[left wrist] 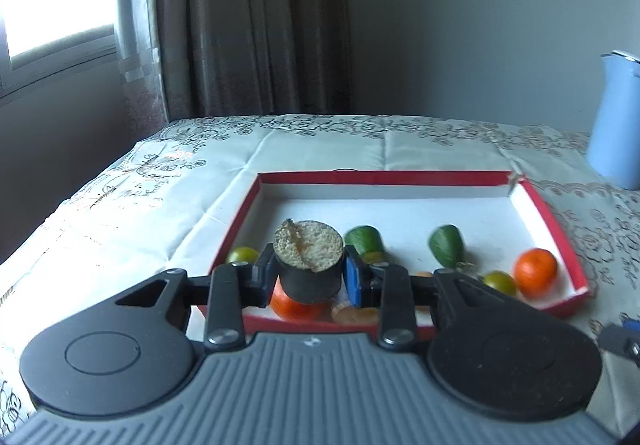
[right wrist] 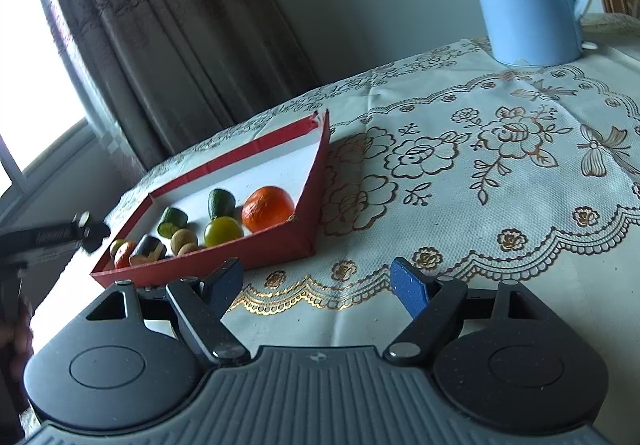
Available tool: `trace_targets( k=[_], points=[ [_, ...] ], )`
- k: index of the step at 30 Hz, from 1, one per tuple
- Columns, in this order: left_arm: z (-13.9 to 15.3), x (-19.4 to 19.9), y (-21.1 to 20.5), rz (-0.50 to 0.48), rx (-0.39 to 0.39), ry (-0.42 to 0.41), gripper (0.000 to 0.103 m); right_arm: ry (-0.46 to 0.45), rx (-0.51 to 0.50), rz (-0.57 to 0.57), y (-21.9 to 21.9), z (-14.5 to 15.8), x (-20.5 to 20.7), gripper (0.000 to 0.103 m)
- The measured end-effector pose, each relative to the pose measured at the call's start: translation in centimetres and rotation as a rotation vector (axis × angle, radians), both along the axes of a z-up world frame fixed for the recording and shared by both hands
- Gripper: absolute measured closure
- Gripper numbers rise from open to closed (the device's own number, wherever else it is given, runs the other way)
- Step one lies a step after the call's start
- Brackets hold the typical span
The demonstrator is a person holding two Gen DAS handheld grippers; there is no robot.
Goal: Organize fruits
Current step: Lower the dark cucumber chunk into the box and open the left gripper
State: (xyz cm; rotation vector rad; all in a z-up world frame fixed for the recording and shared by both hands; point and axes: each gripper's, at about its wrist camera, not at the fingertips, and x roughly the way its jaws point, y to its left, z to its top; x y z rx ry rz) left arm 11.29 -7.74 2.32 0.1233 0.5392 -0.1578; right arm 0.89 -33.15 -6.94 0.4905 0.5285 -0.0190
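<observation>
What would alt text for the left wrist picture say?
The left gripper clamps a dark eggplant chunk, cut face up, above a red tray holding oranges, limes and cucumber pieces. A blue kettle stands at the right.

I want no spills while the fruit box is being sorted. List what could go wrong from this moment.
1. The left gripper is shut on a short dark-skinned chunk above the red box; if that round piece slips, it could land on the orange fruit below.
2. The fruits crowd the box's near edge, so one knocked there might roll out.
3. The open right gripper hovers over the tablecloth; it could snag the cloth.
</observation>
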Motion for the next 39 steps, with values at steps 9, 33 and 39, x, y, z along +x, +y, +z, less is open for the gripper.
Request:
trace_targets(
  k=[9, 33, 39],
  points=[
    [-0.9, 4.4, 0.3, 0.038, 0.001, 0.046, 0.072, 0.028, -0.188, 0.091, 3.4, 0.8, 0.1, 0.02],
    [-3.4, 7.6, 0.1, 0.044, -0.025, 0.092, 0.028, 0.054, -0.168, 0.107, 3.3, 0.4, 0.7, 0.018],
    [-1.0, 2.9, 0.7, 0.031, 0.01, -0.011, 0.0, 0.068, -0.242, 0.11, 4.3, 0.7, 0.7, 0.017]
  ],
)
